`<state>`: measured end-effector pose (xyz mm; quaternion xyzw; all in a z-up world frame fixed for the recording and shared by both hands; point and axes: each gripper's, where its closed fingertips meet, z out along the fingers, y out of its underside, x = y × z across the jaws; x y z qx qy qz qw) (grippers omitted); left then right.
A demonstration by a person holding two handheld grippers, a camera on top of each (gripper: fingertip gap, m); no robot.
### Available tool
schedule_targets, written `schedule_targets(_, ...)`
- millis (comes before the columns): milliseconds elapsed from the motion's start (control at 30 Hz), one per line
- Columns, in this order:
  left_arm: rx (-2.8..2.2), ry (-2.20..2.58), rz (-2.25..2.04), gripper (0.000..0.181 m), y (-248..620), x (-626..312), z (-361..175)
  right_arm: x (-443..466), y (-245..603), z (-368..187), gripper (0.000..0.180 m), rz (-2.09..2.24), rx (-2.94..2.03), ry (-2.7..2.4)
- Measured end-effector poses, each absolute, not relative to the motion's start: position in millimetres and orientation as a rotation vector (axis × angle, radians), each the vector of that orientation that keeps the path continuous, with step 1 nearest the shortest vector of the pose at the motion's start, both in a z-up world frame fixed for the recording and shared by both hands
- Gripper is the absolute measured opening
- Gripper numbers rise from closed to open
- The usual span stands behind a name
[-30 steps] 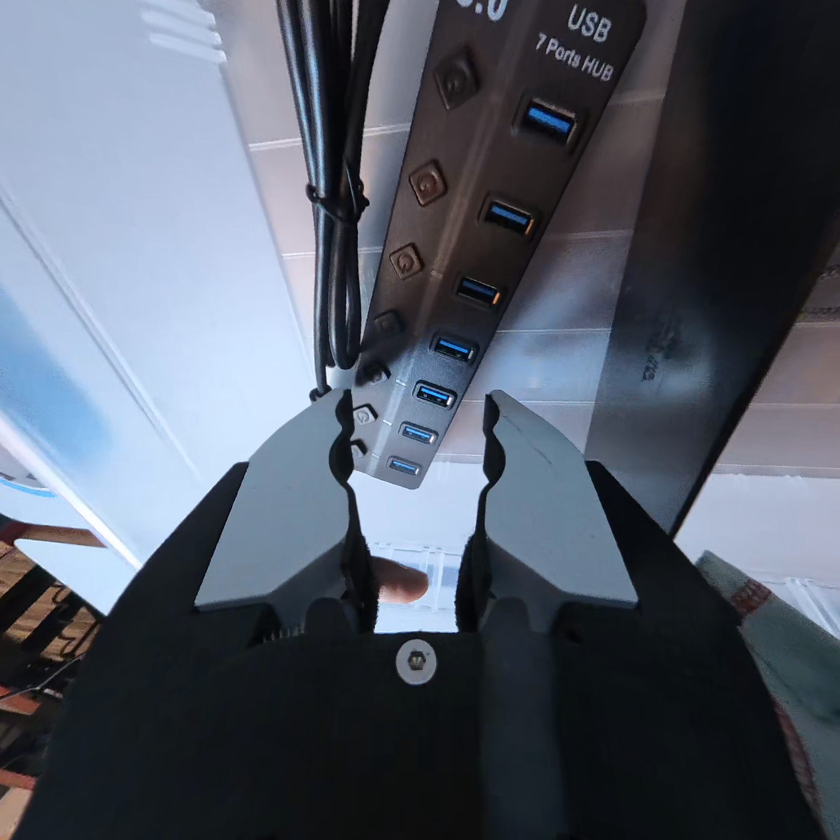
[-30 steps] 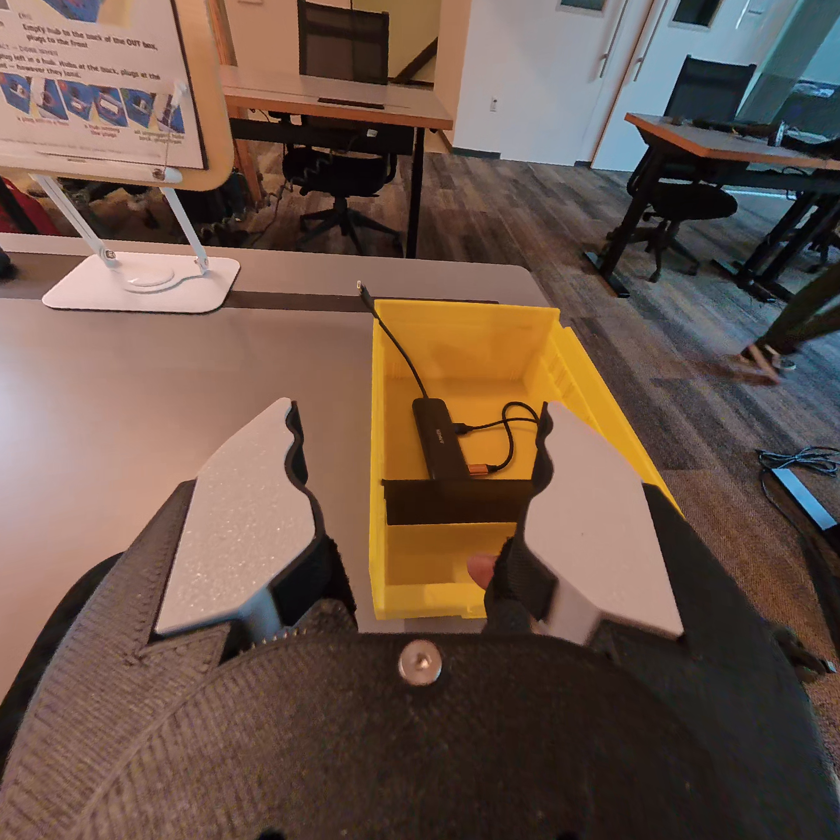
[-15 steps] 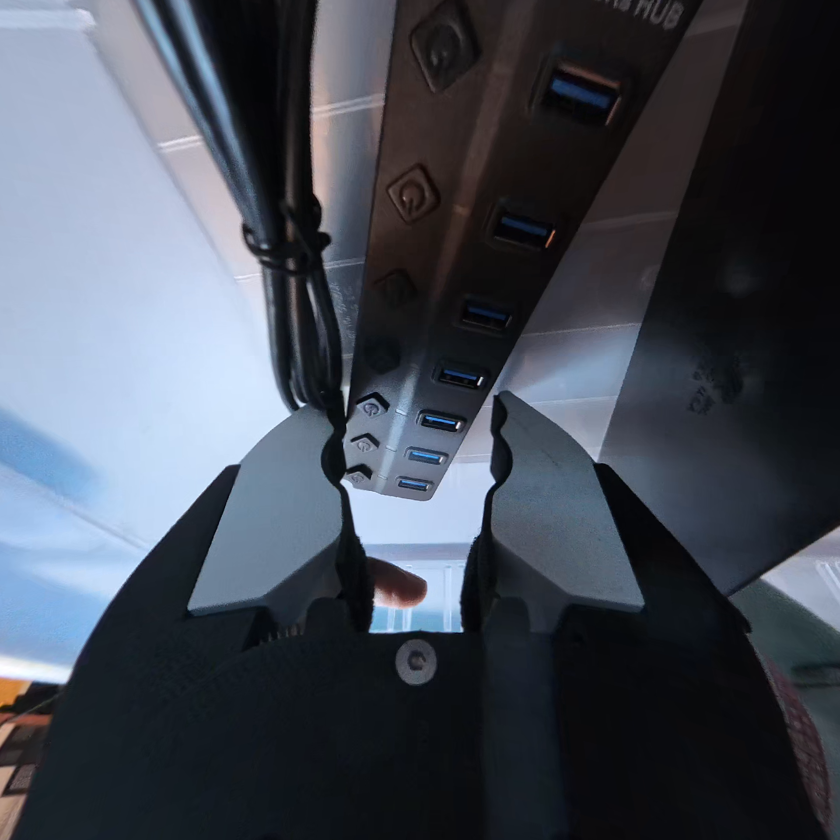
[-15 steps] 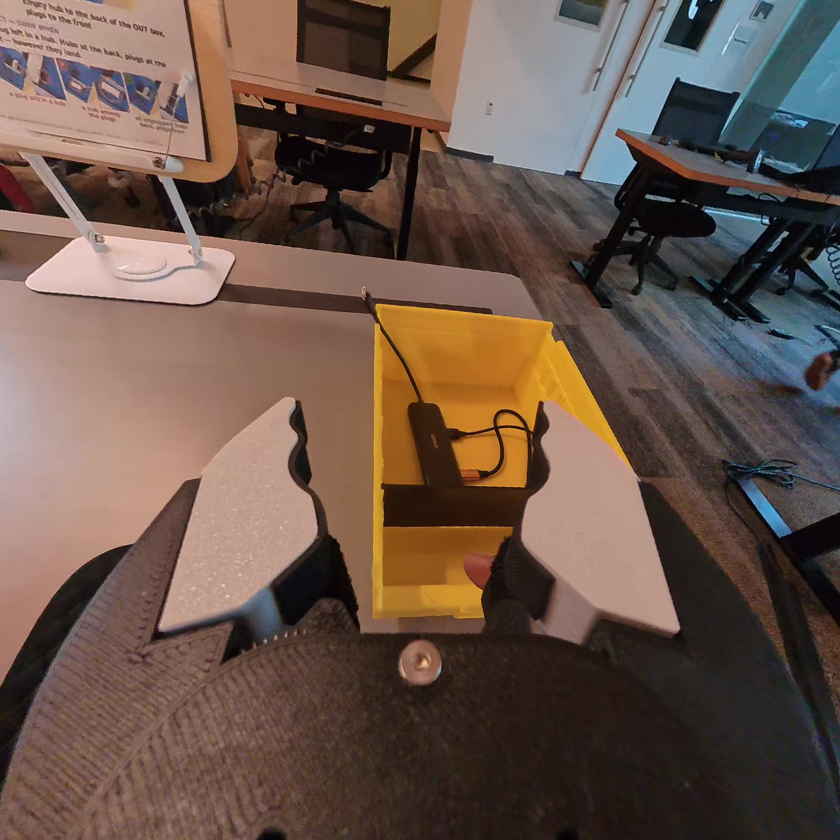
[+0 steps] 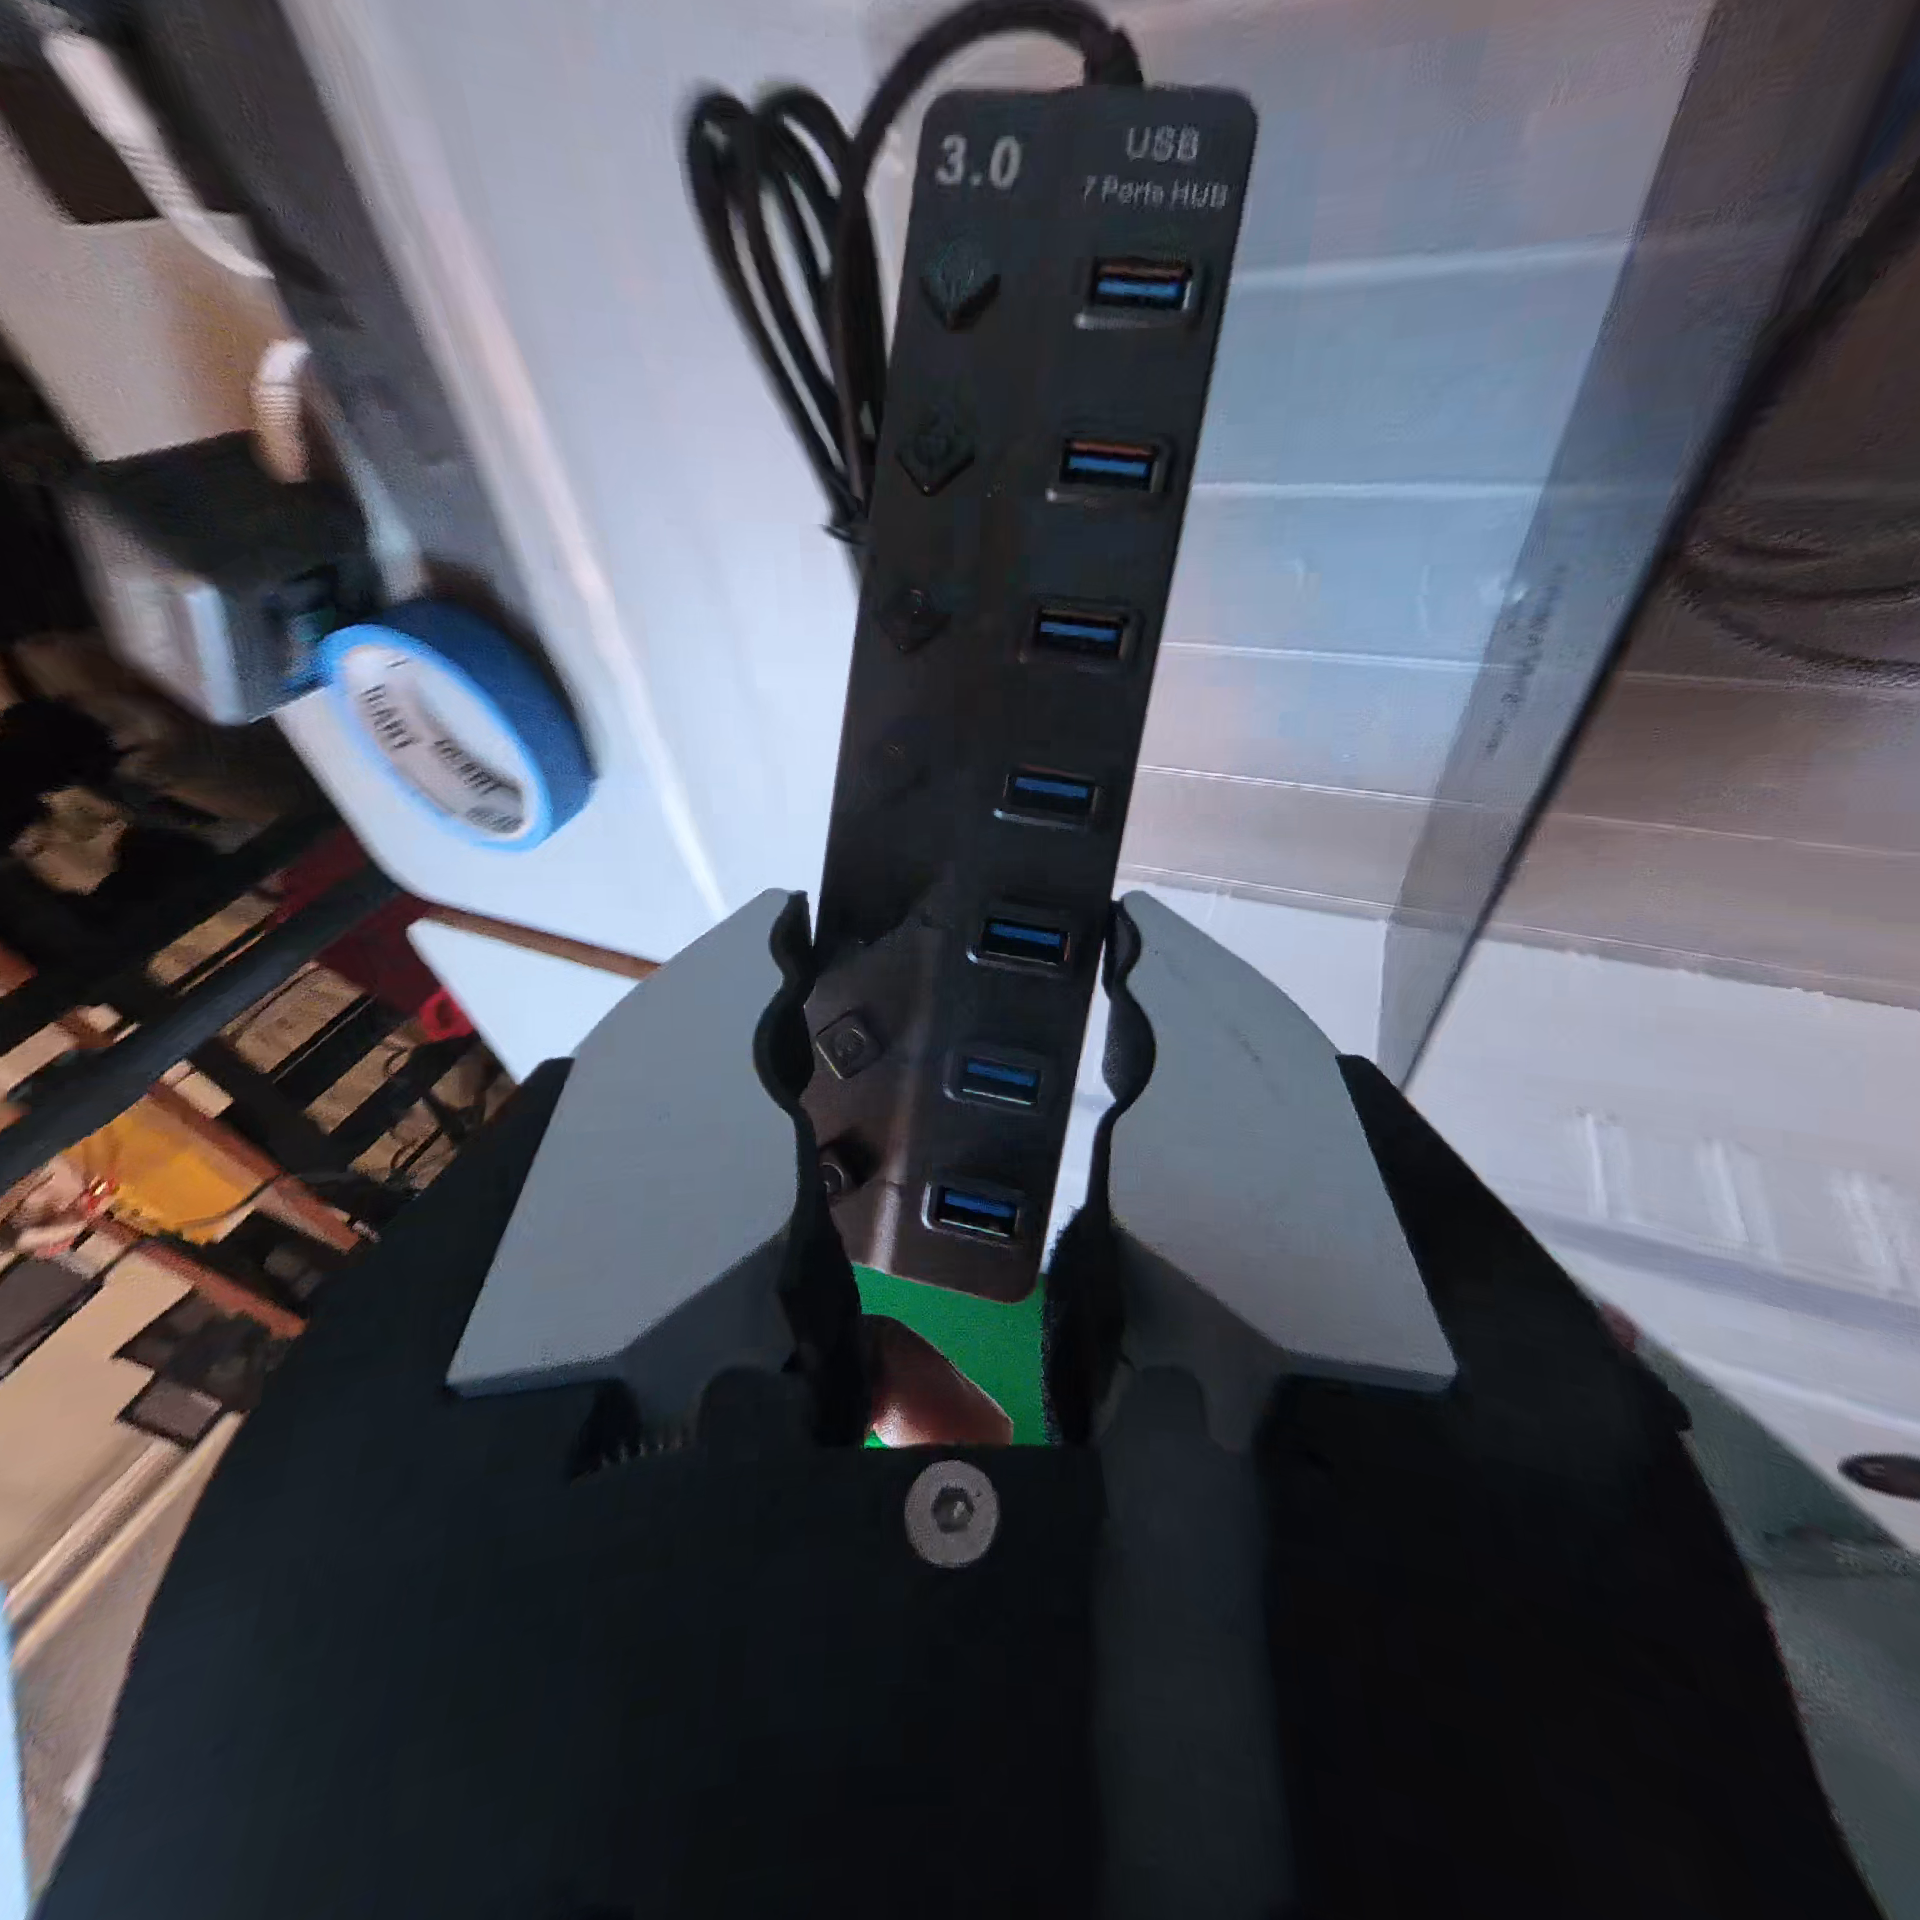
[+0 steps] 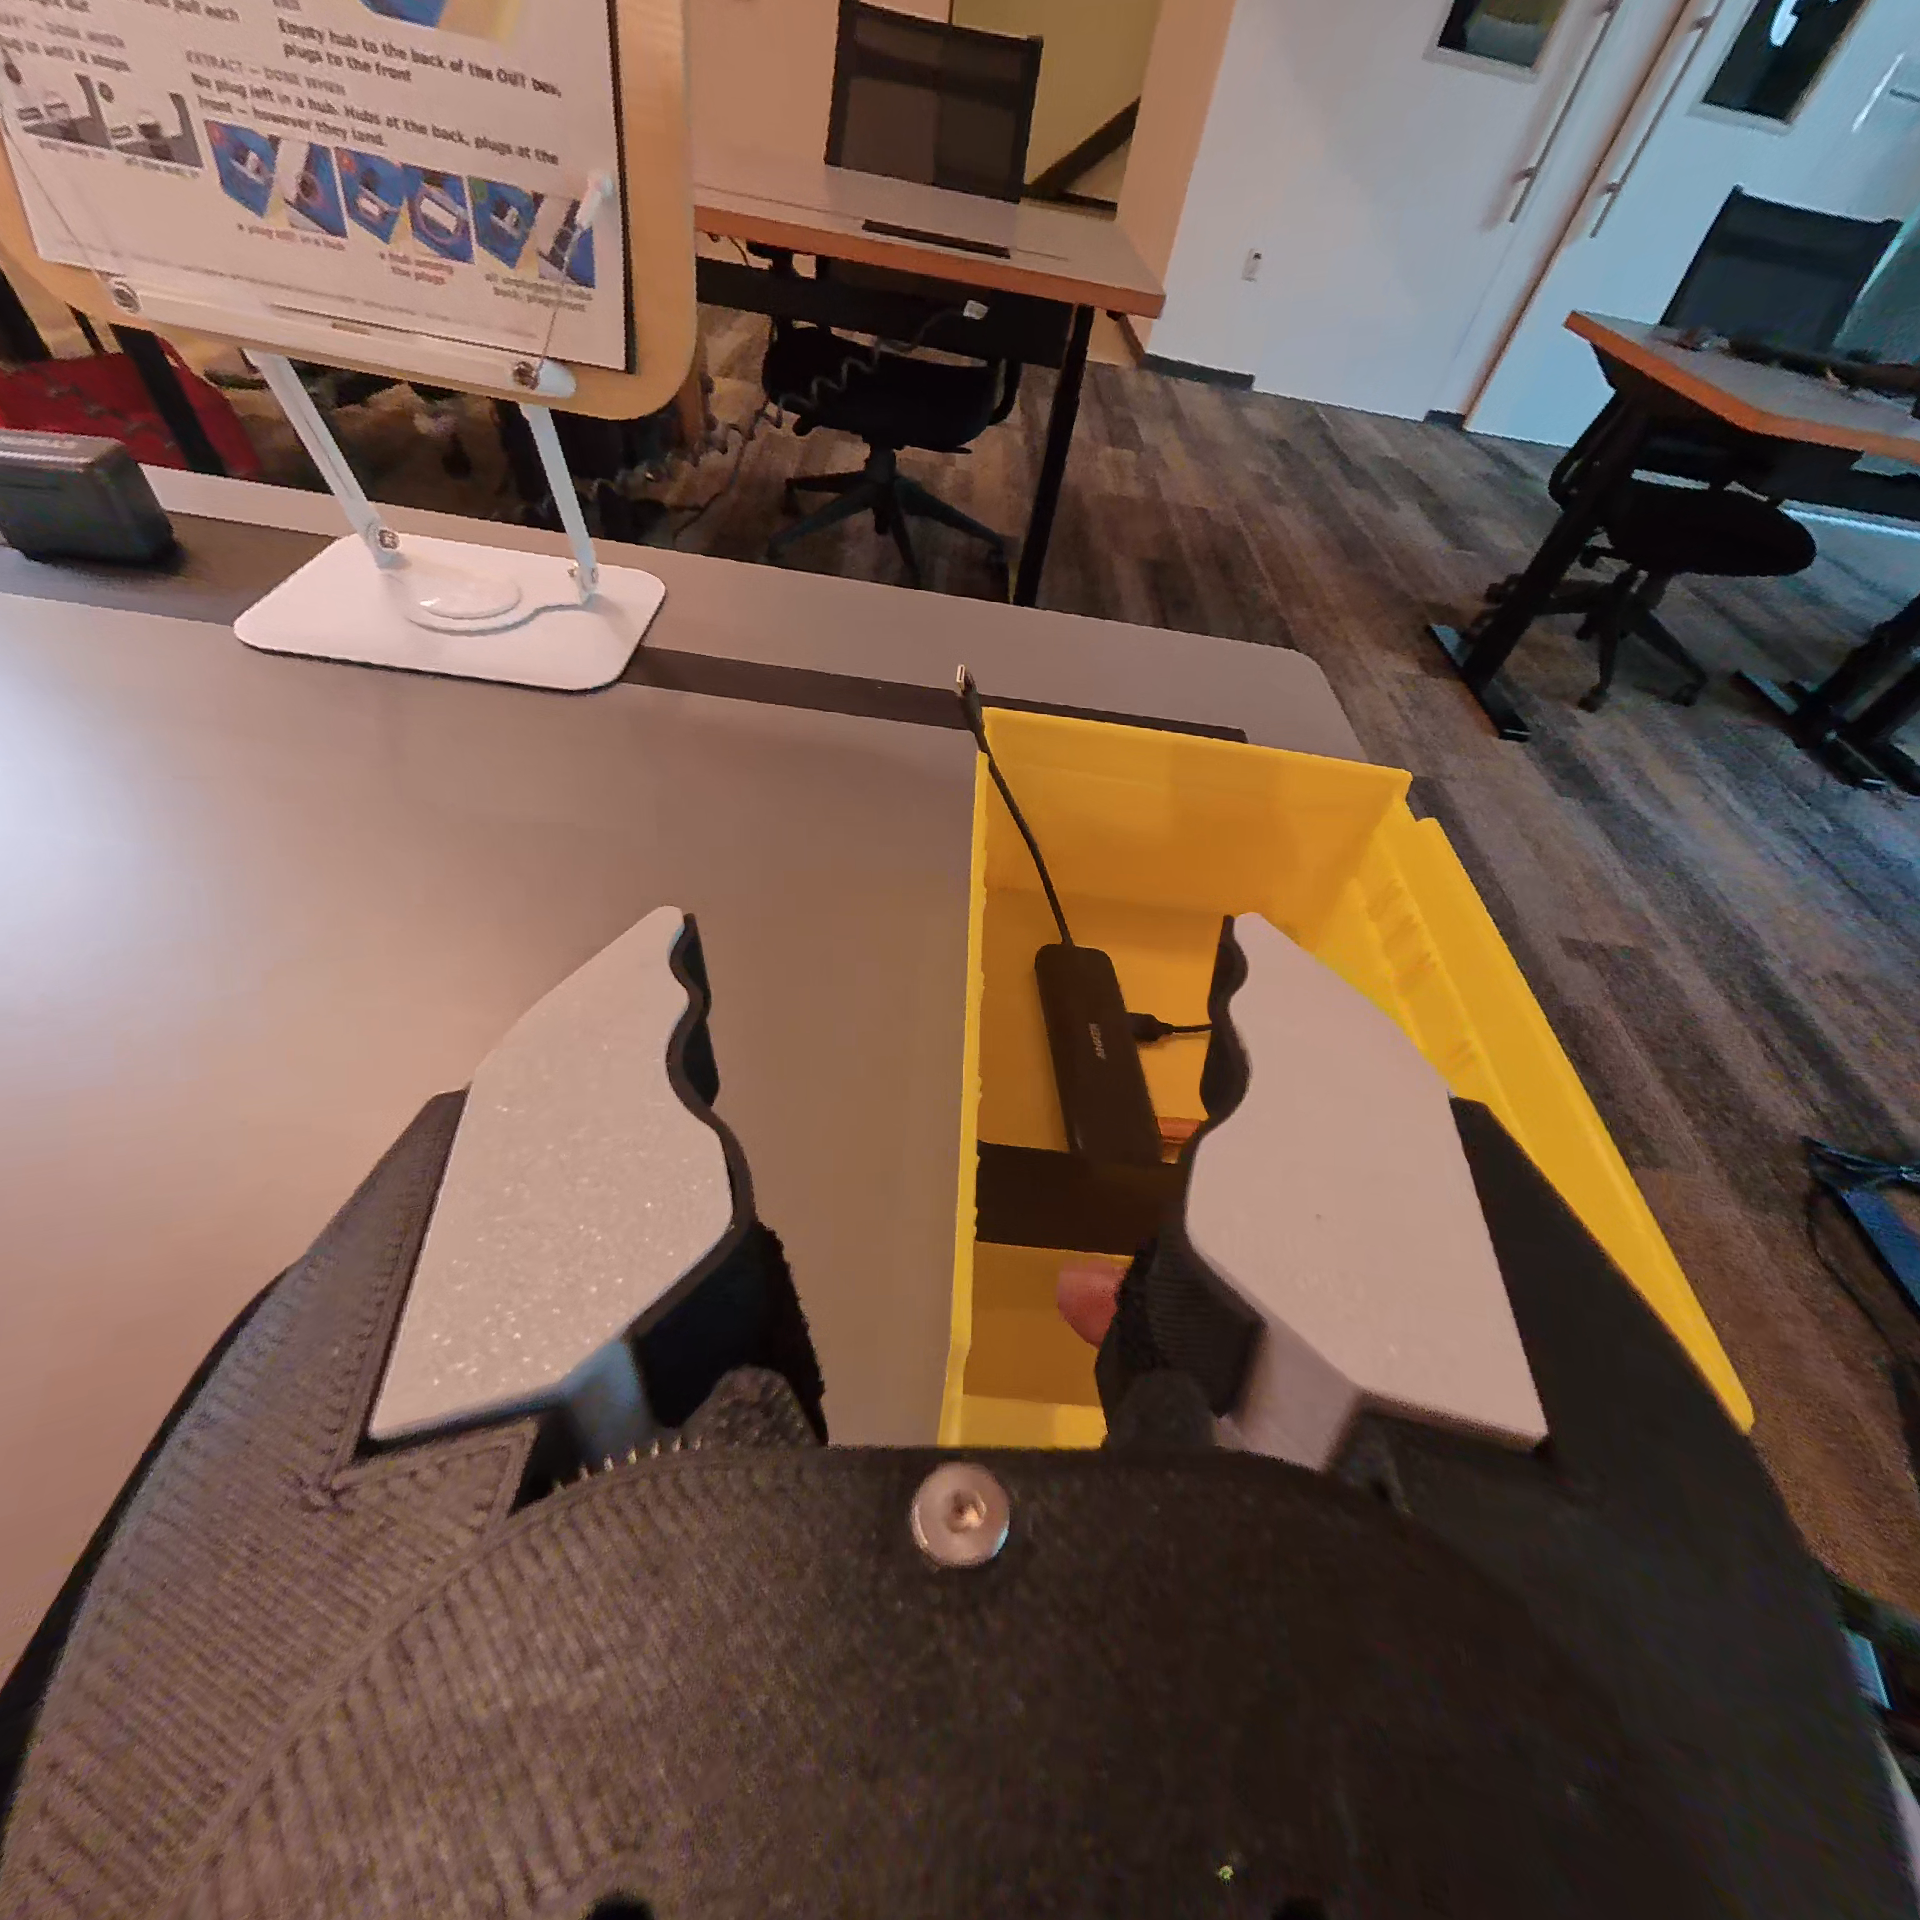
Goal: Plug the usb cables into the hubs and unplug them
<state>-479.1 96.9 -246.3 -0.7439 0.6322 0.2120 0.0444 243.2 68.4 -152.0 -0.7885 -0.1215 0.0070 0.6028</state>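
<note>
left wrist view: long black usb hub [image 5: 1023,665] stood lengthwise between the fingers of the left gripper [image 5: 954,925], near end seated deep between them, both grey fingers [image 5: 665,1153] pressed against its long edges, so the gripper was closed on the hub. hub face toward the camera, a column of blue-tongued ports [image 5: 1081,632] down one side, all empty, and a column of diamond-shaped buttons [image 5: 935,449] down the other. its own black cable [image 5: 800,301] left the far end and hung in a bundled loop just beside the hub's button side. a fingertip [image 5: 935,1392] and a patch of green showed in the gap under the hub's near end. a roll of blue tape [image 5: 457,727] lay off to the left on a white surface, blurred; a dark upright panel [image 5: 1662,582] stood to the right. right wrist view: right gripper [image 6: 961,935] hovered above the grey table [image 6: 416,883] with its jaws spread wide and nothing between them. beyond it, a yellow bin [image 6: 1455,956] sat on the table's right edge, split by a black divider [image 6: 1070,1195]. a slim black hub [image 6: 1096,1049] lay in the far compartment, one thin cable [image 6: 1013,810] running from it up over the bin's back wall, the plug end poking past the rim, and another thin lead [image 6: 1169,1029] plugged into its side. near compartment: could not tell the contents, mostly hidden by the finger. a white stand [image 6: 457,613] with an instruction sheet [image 6: 312,177] stood at the table's far side, a small black case [image 6: 78,509] at far left. desks and office chairs [image 6: 894,405] farther back on wood flooring.
</note>
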Motion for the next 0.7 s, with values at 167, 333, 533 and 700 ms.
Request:
schedule_targets(167,-2.156,1.763,0.761,0.054,86,-463,-193,242,67,-158,0.093,0.055,-1.822,-0.29)
schedule_targets(333,-1.998,1.568,0.913,0.053,77,-450,-134,242,64,-160,0.091,0.097,-1.811,-0.306)
schedule_targets(533,-1.671,1.306,1.028,0.054,62,-405,-63,231,58,-156,0.089,0.182,-1.775,-0.352)
schedule_targets(700,-1.46,1.19,0.956,0.053,50,-339,-48,203,55,-154,0.087,0.269,-1.731,-0.47)
